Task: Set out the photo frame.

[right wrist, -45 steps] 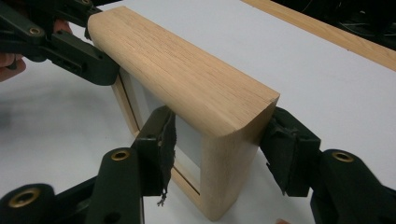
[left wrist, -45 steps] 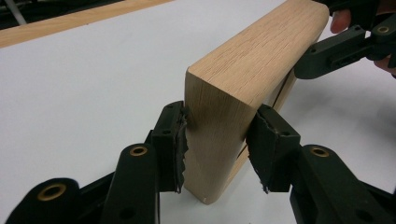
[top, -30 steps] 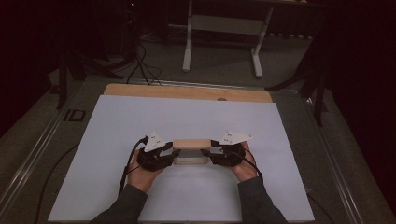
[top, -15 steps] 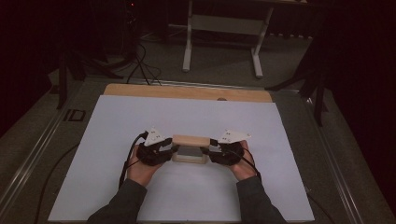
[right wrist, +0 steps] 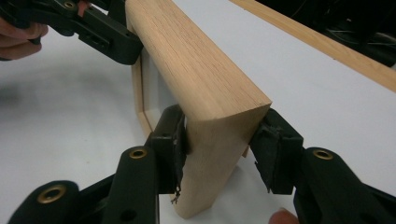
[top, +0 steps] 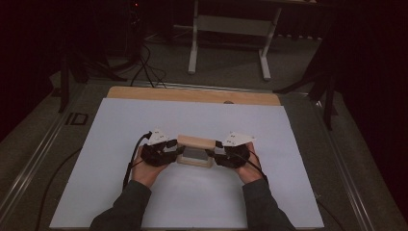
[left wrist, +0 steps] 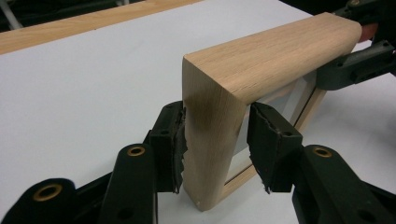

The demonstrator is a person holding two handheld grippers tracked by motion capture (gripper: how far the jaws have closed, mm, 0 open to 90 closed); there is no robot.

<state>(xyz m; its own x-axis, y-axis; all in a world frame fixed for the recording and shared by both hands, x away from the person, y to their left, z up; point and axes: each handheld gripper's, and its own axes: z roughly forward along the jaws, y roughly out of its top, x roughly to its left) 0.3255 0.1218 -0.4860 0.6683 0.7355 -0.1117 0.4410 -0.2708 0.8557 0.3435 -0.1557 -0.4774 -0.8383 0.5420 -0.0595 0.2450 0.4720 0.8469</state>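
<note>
We note a table [top: 72,202] covered by a white sheet, with a bare strip of wood [top: 192,95] along its far edge. Beyond it, on the dim floor, stands a pale metal stand [top: 231,29], with black cables [top: 144,62] to its left.

Near the middle of the sheet, toward the person's side, stands a small wooden frame [top: 195,150], upright on its edge, with a pale panel inside. Its rounded top edge runs left to right between the two hands.

The person's forearms enter from the bottom, in dark sleeves. The left gripper [left wrist: 216,140] straddles the left end of the frame: one pad [left wrist: 176,140] touches the wood, the other stands just off the opposite face, so we cannot tell whether it truly clamps. The right gripper [right wrist: 219,149] straddles the right end the same way, its near pad [right wrist: 176,144] against the wood, the far one slightly apart. We cannot tell its grip either.

From each gripper view, the other gripper shows at the far end of the frame.
</note>
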